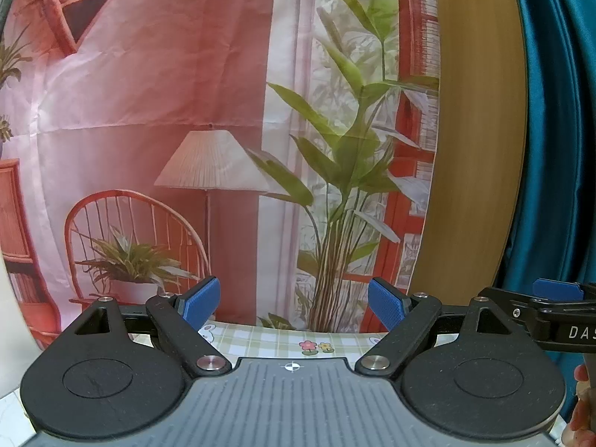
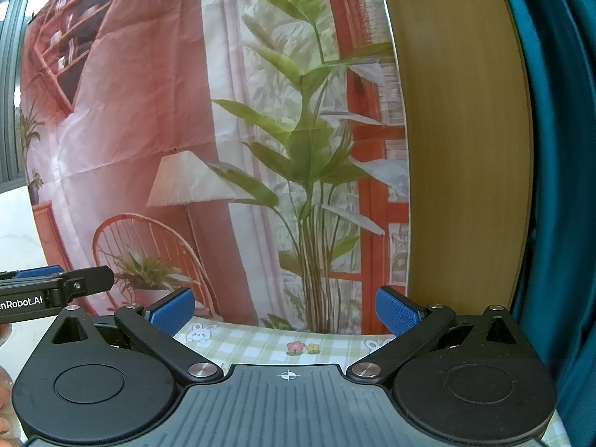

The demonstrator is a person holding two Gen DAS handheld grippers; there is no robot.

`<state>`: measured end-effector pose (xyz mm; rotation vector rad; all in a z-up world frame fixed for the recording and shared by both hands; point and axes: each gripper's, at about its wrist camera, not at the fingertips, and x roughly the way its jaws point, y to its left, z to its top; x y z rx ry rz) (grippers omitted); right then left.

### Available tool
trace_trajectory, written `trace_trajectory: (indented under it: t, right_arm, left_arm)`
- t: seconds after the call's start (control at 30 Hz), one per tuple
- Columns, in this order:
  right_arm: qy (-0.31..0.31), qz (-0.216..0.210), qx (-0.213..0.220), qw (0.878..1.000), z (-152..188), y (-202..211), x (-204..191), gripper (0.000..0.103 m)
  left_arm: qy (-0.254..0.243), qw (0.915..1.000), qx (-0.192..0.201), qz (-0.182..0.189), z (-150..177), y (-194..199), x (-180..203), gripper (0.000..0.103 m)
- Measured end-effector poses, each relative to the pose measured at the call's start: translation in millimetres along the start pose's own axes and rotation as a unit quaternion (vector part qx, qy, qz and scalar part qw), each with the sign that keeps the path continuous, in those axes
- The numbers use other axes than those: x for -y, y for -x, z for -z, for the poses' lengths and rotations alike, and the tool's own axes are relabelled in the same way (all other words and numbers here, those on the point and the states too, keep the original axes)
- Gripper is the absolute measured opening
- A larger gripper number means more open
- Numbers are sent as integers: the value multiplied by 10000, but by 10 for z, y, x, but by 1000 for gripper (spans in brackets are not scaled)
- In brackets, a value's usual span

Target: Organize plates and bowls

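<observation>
Left wrist: left gripper [image 1: 294, 303] agape, seemingly empty.

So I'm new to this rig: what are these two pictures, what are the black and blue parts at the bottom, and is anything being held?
Each picture comes from a camera mounted on a hand-held gripper, looking forward along its fingers. One view is from the left gripper, the other from the right gripper. The black arms tipped with blue pads are the jaws. Both stand open with nothing between them. Each gripper shows at the edge of the other's view, so they sit side by side. Ahead is a printed backdrop of a room, and below it a checked tablecloth. No plates or bowls are in view.
</observation>
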<state>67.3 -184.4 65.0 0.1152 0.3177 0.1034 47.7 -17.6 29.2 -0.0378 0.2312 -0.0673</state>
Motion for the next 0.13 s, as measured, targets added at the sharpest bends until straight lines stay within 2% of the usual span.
trace_trajectory:
  t: [0.13]
  right_arm:
    - [4,-9,0,10000,1,7,-4,103]
  left_arm:
    - [-4,10000,-31,20,8,-9,-5,88]
